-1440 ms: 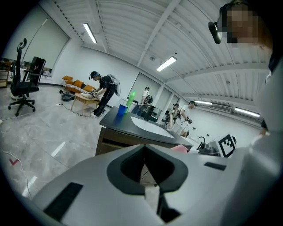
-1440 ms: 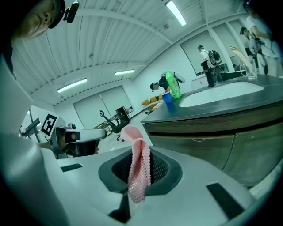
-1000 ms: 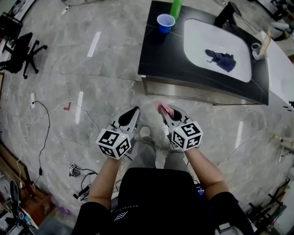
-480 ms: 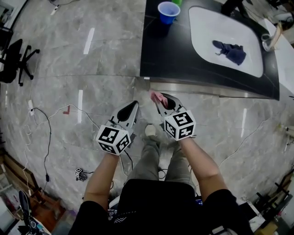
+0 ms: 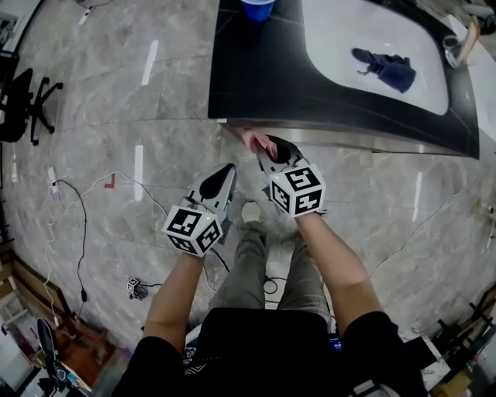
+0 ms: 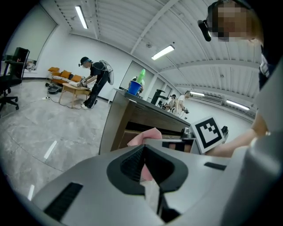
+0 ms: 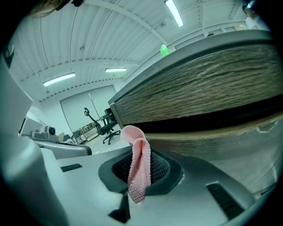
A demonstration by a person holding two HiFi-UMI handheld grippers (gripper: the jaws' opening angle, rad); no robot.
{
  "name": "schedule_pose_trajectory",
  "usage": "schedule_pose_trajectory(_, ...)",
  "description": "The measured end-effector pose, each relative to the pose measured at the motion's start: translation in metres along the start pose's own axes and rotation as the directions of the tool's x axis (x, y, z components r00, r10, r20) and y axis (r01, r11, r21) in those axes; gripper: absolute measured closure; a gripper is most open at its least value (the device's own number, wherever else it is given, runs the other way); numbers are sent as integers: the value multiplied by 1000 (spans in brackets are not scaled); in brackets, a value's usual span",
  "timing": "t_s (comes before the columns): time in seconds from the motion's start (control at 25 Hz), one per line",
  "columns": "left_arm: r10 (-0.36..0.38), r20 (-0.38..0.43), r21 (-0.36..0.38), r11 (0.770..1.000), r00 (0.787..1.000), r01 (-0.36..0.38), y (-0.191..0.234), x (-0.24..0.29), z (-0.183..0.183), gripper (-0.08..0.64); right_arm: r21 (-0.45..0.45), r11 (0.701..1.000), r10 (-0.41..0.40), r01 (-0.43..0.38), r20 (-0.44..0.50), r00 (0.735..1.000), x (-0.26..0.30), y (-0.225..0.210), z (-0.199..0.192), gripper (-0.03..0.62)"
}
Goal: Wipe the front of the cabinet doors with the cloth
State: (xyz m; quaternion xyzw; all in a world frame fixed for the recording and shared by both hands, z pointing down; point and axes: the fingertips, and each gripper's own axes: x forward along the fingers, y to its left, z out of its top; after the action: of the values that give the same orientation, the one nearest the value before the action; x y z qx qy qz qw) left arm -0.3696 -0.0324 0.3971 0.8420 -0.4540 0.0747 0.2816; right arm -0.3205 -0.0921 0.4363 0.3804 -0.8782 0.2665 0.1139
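My right gripper (image 7: 140, 174) is pinching the cloth (image 7: 135, 137), a pink waffle-knit strip folded double along the seam of the jaws. Its soft looped end stands up past the tips, so it will meet a surface first. The cabinet front (image 7: 199, 95) lies just ahead of and above those tips, near but, as far as I can tell, not yet touching. It is a flat panel of grey-brown wood grain running lengthwise across my view, with a dark horizontal gap beneath it and a second, paler panel edge below that. My strokes should probably follow the panel's long axis sideways, with the cloth's loop pressed flat against the grain. My left gripper (image 5: 219, 182) has its jaws pressed together on nothing and sits lower and further back, well short of the cabinet, so the right is the nearer one. From the head view, a glossy black countertop (image 5: 256, 85) overhangs the front. It holds a smooth white sink (image 5: 349, 31) with a crumpled dark blue rag (image 5: 385, 68) in it and a blue cup (image 5: 256, 6) at the far edge. Polished grey marble floor (image 5: 116, 101) spreads out around everything.
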Motion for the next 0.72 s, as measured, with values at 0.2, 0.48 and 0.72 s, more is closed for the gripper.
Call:
schedule_pose_trajectory(0.2, -9, -15, 9, 1000, 1000, 9, -25, 22, -7, 552, -9, 1000, -24, 24, 7, 1000, -30, -37, 2, 549)
schedule_pose_trajectory(0.48, -70, -38, 20, 997, 997, 71, -79, 65, -19, 552, 9, 995, -102, 102, 16, 995, -88, -103, -4, 549)
schedule_pose_trajectory(0.72, -119, -60, 67, 990, 991, 123, -125, 100, -25, 552, 29, 984, -175, 174, 33, 984, -137, -160, -5, 549)
